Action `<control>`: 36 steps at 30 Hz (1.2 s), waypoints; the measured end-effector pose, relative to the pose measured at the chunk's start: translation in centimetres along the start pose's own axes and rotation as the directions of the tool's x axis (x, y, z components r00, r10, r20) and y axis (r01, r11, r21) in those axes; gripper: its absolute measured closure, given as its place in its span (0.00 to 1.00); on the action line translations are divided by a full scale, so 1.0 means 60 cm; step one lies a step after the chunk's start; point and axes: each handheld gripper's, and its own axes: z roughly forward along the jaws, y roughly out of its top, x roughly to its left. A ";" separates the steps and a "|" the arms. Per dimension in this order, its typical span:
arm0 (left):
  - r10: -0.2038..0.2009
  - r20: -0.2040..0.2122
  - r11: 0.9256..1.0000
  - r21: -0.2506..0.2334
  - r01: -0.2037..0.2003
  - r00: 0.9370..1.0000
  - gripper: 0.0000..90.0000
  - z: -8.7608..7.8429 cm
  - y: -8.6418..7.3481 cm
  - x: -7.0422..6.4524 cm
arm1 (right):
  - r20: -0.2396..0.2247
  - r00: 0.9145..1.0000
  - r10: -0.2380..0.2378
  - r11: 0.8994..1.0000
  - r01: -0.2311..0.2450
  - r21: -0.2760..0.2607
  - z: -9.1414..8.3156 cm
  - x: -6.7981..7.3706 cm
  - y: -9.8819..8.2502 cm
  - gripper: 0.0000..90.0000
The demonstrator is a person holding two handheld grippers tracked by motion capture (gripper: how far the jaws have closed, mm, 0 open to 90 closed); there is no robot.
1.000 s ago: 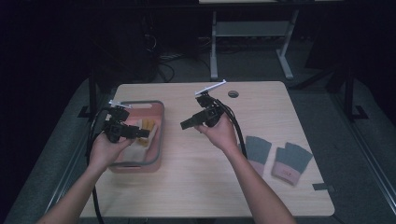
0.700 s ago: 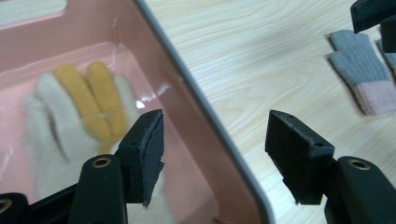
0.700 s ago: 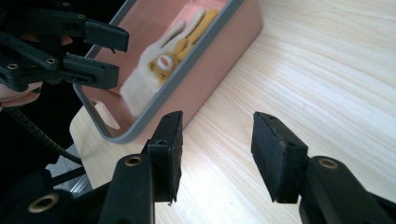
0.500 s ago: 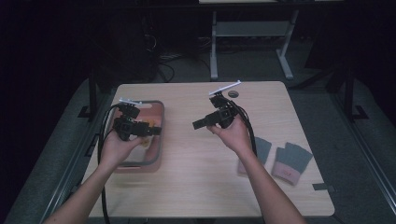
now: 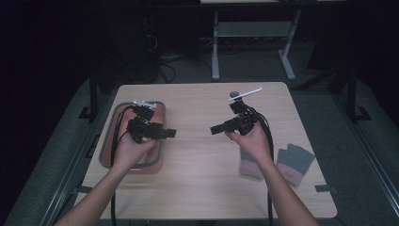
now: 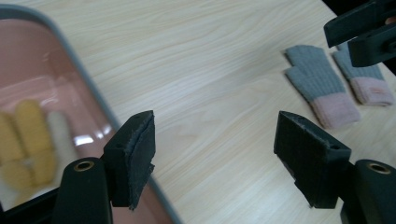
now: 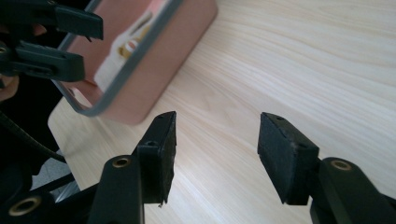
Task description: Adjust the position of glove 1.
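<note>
My left gripper point(image 5: 169, 133) hovers over the right edge of a pink tray with a grey rim point(image 5: 107, 141) and points right. Its jaws have just been opening and stand open with nothing between them point(image 6: 215, 158). My right gripper point(image 5: 214, 129) is held above the middle of the table and points left toward the tray point(image 7: 154, 79). Its jaws have also just been opening and are empty point(image 7: 215, 154). Yellow and white soft items point(image 6: 23, 140) lie in the tray. A pair of grey gloves with pink cuffs point(image 6: 322, 88) lies at the table's right.
One glove point(image 5: 294, 162) lies in plain sight and the other point(image 5: 249, 165) is partly under my right forearm. A small dark round object point(image 5: 234, 94) sits near the table's far edge. Bare wood point(image 5: 197, 179) lies between the tray and the gloves.
Both hands have shifted to the right. The left gripper now reaches past the tray's right rim. Both pairs of jaws stand wider apart than before.
</note>
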 end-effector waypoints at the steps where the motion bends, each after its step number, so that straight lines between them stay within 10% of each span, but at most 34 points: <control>1: 0.000 0.004 1.000 0.000 0.000 1.000 0.33 0.004 0.001 -0.004 | 0.005 1.000 0.004 1.000 -0.004 -0.003 -0.003 -0.003 -0.005 0.52; 36: 0.077 0.125 0.997 -0.003 -0.077 0.989 0.28 0.090 -0.001 -0.110 | 0.128 0.985 0.119 0.992 -0.115 -0.044 -0.091 -0.110 -0.140 0.51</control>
